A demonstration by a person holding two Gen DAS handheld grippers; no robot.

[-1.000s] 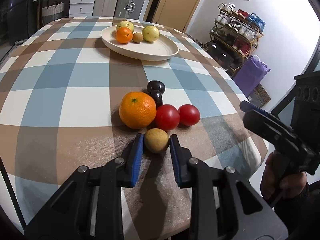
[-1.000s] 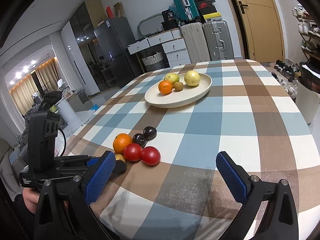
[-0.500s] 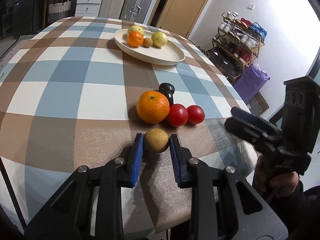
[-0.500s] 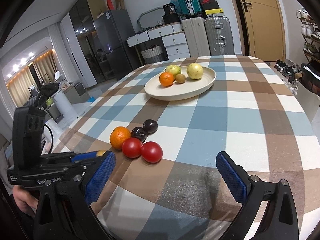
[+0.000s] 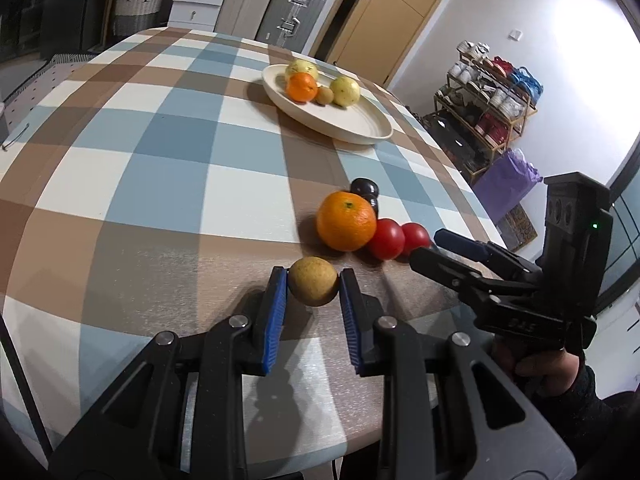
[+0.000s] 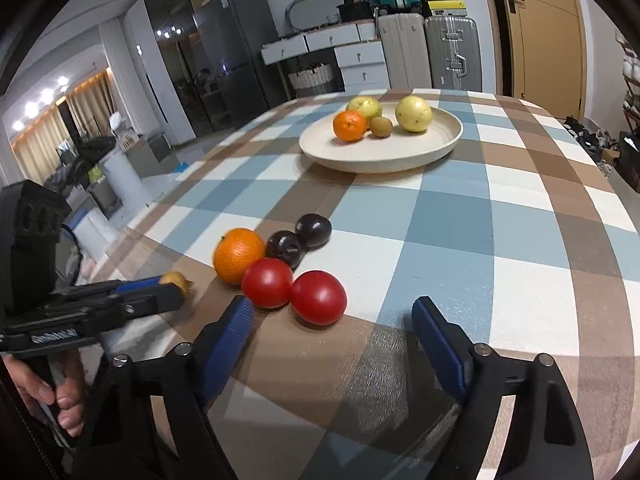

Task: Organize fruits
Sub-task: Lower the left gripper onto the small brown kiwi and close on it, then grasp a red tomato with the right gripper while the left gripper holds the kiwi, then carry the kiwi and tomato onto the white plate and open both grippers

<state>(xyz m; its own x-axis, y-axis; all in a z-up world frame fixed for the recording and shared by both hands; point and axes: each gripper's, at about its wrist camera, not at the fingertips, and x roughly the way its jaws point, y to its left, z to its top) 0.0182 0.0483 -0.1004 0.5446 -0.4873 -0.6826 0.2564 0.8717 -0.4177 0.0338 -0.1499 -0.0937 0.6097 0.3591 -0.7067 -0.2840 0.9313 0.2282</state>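
My left gripper (image 5: 313, 286) clamps a small brown fruit (image 5: 313, 286) at the table's (image 5: 168, 184) near edge; round, it shows no long axis. My right gripper (image 6: 332, 322) is closing, nothing between its pads, just before two tomatoes (image 6: 318, 297). The left tool's white lettering is too blurred to read.
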